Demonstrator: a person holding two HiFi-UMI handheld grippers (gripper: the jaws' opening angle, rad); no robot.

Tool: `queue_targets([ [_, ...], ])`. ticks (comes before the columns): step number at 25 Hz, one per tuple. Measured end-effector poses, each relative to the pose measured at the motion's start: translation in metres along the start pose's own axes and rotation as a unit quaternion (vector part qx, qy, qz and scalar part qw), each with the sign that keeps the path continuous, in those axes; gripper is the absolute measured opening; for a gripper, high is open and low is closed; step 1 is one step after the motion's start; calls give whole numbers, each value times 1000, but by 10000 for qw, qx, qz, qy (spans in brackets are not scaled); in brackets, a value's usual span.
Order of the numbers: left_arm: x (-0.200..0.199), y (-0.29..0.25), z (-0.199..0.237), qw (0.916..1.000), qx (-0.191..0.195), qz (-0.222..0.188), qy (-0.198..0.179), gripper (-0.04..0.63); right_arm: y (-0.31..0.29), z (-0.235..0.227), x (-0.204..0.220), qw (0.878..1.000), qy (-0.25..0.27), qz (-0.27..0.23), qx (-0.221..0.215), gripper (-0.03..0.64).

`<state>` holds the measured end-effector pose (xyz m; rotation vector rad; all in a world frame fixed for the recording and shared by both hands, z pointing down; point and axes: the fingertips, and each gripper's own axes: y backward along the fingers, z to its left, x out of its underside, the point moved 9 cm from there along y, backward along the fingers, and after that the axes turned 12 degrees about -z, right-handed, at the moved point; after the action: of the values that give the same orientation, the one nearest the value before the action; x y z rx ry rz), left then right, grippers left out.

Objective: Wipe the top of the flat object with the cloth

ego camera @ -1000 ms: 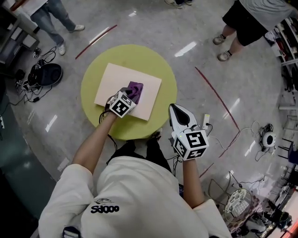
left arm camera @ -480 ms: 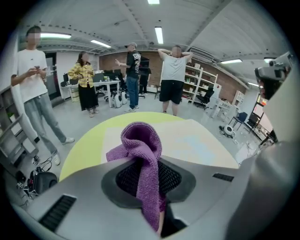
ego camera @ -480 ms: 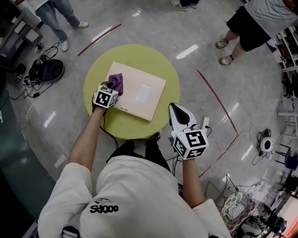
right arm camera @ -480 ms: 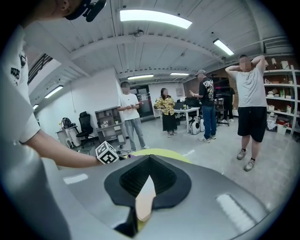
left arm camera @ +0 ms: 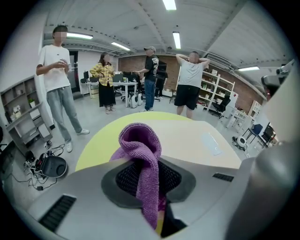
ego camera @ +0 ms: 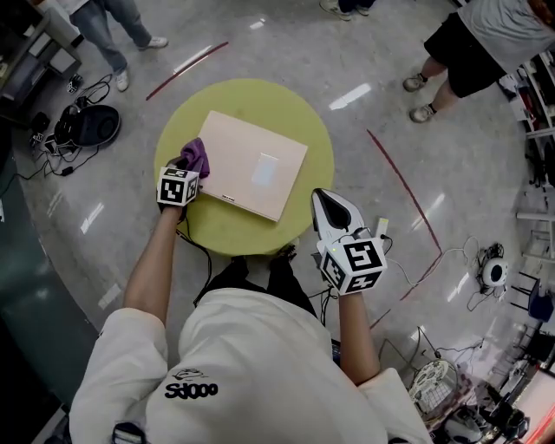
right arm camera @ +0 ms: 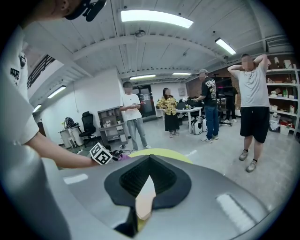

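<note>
A beige flat board [ego camera: 256, 165] lies on a round yellow-green table [ego camera: 295, 108]. My left gripper [ego camera: 186, 169] is shut on a purple cloth [ego camera: 197, 156] at the board's left edge, where board meets table. In the left gripper view the cloth [left arm camera: 140, 145] folds up and over between the jaws of that gripper [left arm camera: 145, 164], with the board [left arm camera: 192, 140] beyond it. My right gripper [ego camera: 332, 211] is shut and holds nothing, hovering at the table's near right rim. Its own view shows its gripper [right arm camera: 146, 180] pointed across the table [right arm camera: 157, 153].
Several people stand around the table on the grey floor, one at the upper right [ego camera: 473, 39] and one at the upper left [ego camera: 104, 26]. Cables and a dark round device [ego camera: 87, 128] lie left of the table. Red tape lines [ego camera: 403, 186] mark the floor.
My left gripper has dragged the purple cloth leftward from the middle of the board to its left edge. The right gripper has stayed where it was.
</note>
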<state>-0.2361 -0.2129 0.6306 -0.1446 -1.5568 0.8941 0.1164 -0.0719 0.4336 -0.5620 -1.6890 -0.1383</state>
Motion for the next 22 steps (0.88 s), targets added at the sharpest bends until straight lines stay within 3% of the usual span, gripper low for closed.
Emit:
queue_targets([
  [7, 8, 6, -34, 10000, 8, 42, 12, 58, 11, -7, 1, 10000, 14, -3, -79, 9],
  [22, 30, 15, -162, 9954, 942, 72, 129, 58, 24, -23, 2, 9992, -27, -8, -402, 9],
])
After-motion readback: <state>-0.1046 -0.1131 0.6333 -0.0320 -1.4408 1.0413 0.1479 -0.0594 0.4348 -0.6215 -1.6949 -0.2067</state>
